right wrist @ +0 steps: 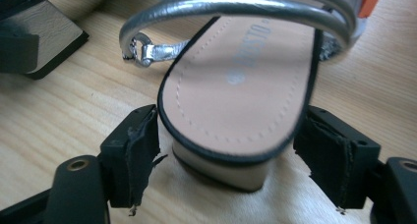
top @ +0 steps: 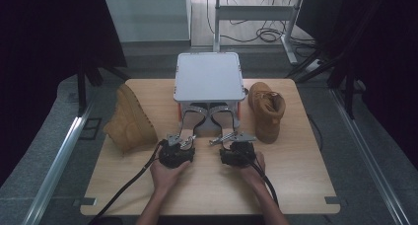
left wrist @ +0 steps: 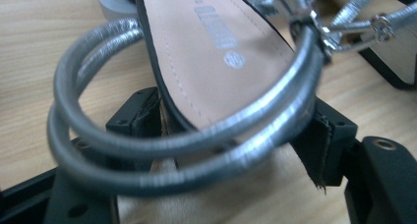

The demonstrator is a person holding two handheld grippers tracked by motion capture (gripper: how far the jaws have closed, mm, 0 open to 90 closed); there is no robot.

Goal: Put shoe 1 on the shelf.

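Gripping the heel ends of two silver sandals, both grippers sit side by side at the near middle of the wooden table [top: 296, 185]. The left gripper [top: 178, 142] has its jaws on either side of the left sandal [top: 190, 121]; in the left gripper view the pads [left wrist: 140, 111] press close against the sole's edge, with the doubled silver ankle strap [left wrist: 162, 150] looping across in front. I judge it clenched on that sandal. The right gripper [top: 235, 140] stands around the heel of the right sandal [top: 224, 120]. In the right gripper view its left pad [right wrist: 140, 153] touches or nearly touches the sole, while the right pad [right wrist: 322, 153] sits against the other edge. I judge it closed on the heel, though a firm hold cannot be confirmed.

Both sandals point away from the person, their toes reaching under or against the grey box [top: 209, 77] at the far centre. A tan boot [top: 129, 120] lies on its side at the left; its mate [top: 266, 110] stands at the right.

Judgement: the step in hand is the grasp of the sandal pair, seemingly to shift them relative to the box. The next move calls for both hands travelling together and level, with firm pressure on the thin soles, since the loose straps could snag on a jaw.
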